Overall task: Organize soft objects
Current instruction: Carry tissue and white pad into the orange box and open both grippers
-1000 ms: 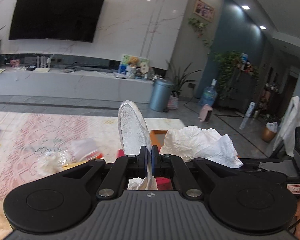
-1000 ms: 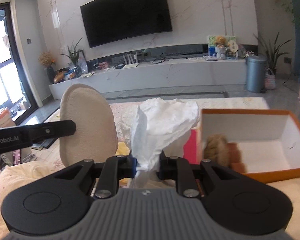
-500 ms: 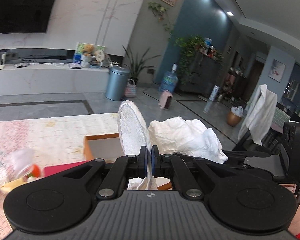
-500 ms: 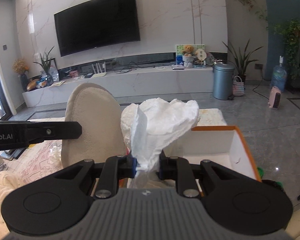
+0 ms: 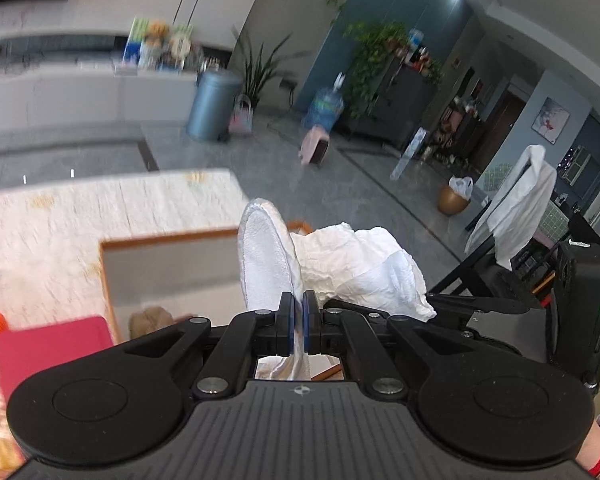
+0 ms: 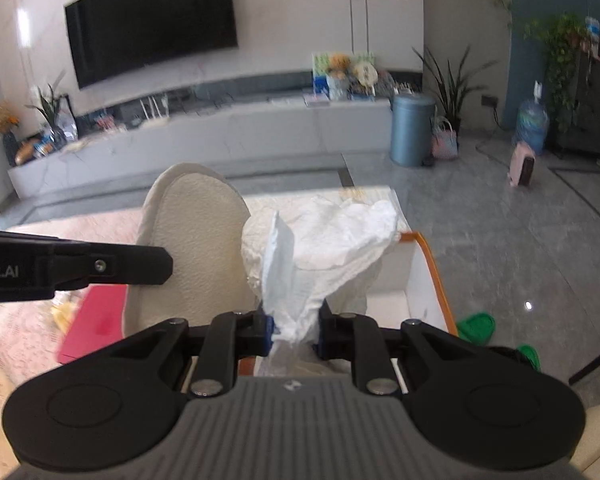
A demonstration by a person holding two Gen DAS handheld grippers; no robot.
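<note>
Left gripper (image 5: 299,322): jaws clamped on flat oval cream terry pad (image 5: 266,258), upright. Right gripper (image 6: 294,330): jaws pinched crumpled white tissue paper (image 6: 324,246). Both held above orange-rimmed white cardboard box (image 5: 168,266); red flat mat (image 5: 50,346) beside

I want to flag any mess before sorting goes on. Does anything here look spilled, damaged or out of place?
Nothing looks spilled or damaged. The left gripper is shut on a white slipper, and the right gripper on crumpled white paper, both above the orange-rimmed box. Green slippers lie on the floor beside it.
</note>
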